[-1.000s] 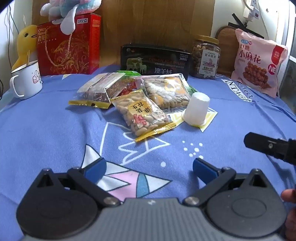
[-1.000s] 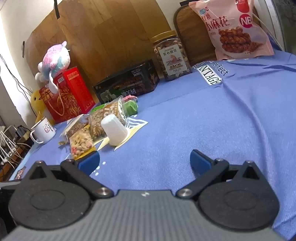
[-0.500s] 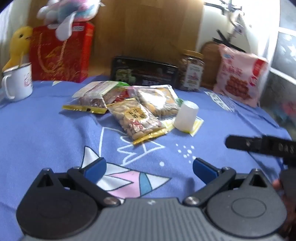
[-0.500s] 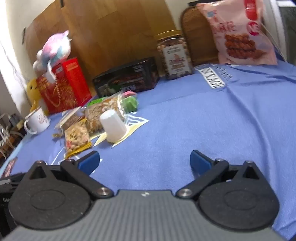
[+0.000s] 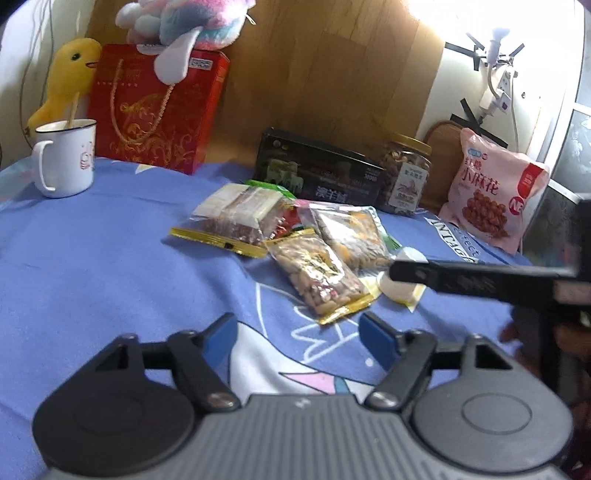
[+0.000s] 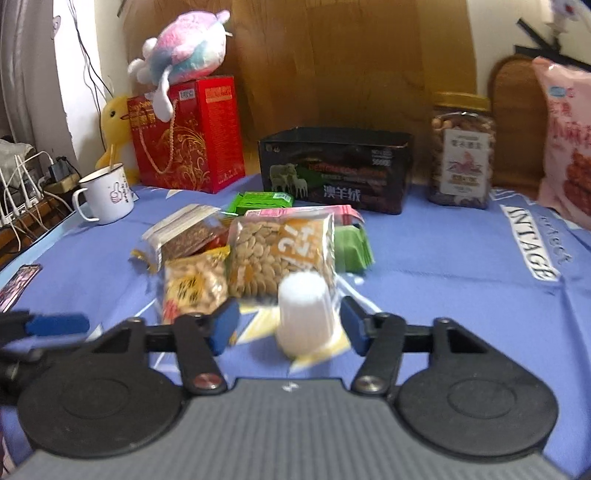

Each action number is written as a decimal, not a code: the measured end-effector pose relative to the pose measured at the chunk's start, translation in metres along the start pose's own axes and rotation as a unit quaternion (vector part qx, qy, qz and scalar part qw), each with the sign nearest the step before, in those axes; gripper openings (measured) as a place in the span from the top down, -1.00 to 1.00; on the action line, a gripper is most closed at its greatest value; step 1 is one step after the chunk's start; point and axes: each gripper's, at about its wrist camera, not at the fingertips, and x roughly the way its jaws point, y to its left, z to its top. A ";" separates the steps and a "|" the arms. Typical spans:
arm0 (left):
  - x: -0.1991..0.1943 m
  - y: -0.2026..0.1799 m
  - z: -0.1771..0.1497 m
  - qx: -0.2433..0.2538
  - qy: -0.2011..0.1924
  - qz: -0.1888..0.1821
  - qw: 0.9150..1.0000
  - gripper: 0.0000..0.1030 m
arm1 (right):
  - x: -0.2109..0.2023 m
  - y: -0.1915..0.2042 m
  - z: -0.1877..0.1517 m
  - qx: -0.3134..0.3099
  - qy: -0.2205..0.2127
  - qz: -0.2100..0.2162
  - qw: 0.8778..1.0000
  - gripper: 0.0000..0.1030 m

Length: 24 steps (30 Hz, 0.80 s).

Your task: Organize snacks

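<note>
Snack packets (image 6: 258, 254) piled beside white cup (image 6: 304, 314)

left hand-held gripper (image 5: 299, 334), right hand-held gripper (image 6: 290, 325), jaws closing

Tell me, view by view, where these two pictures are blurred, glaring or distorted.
Left wrist view: strong glare blows out the wall at the upper right; the black arm of the right gripper is smeared; fisheye bends the edges. Right wrist view: soft all over, the white ridged plastic cup and the pink snack bag are fuzzy, and the jar label is unreadable.
</note>
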 end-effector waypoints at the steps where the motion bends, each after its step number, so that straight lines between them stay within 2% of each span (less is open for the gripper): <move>1: 0.001 -0.002 0.001 0.000 0.004 -0.006 1.000 -0.27 | 0.007 -0.002 0.002 0.002 0.008 -0.001 1.000 0.06; 3: 0.003 -0.003 0.005 -0.001 0.009 -0.025 1.000 -0.16 | 0.014 -0.006 0.002 0.009 0.019 -0.006 1.000 0.26; 5: 0.006 -0.009 0.008 0.003 0.010 -0.041 0.999 -0.12 | 0.008 -0.014 -0.002 0.022 0.014 0.005 1.000 0.27; 8: 0.014 -0.025 0.015 0.024 0.016 -0.064 0.998 -0.09 | -0.010 -0.016 -0.010 0.021 0.004 -0.010 1.000 0.28; 11: 0.026 -0.047 0.024 0.046 0.027 -0.104 0.993 -0.09 | -0.033 -0.024 -0.024 0.017 -0.003 -0.026 0.999 0.26; 14: 0.040 -0.071 0.029 0.061 0.045 -0.145 0.987 -0.10 | -0.049 -0.027 -0.031 0.002 0.000 -0.040 0.999 0.19; 15: 0.045 -0.080 0.030 0.069 0.049 -0.156 0.984 -0.10 | -0.053 -0.030 -0.034 0.005 -0.003 -0.041 0.999 -0.05; 16: 0.050 -0.088 0.030 0.078 0.053 -0.163 0.982 -0.10 | -0.058 -0.032 -0.038 0.009 -0.007 -0.040 0.999 -0.17; 22: 0.078 -0.131 0.029 0.134 0.080 -0.159 0.975 -0.08 | -0.056 -0.035 -0.046 -0.006 0.004 -0.037 0.999 -0.18; 23: 0.082 -0.138 0.028 0.149 0.083 -0.153 0.973 0.05 | -0.055 -0.035 -0.047 -0.007 0.003 -0.034 0.999 -0.18; 24: 0.088 -0.142 0.027 0.161 0.090 -0.147 0.972 0.36 | -0.053 -0.035 -0.046 -0.011 0.003 -0.032 0.999 -0.17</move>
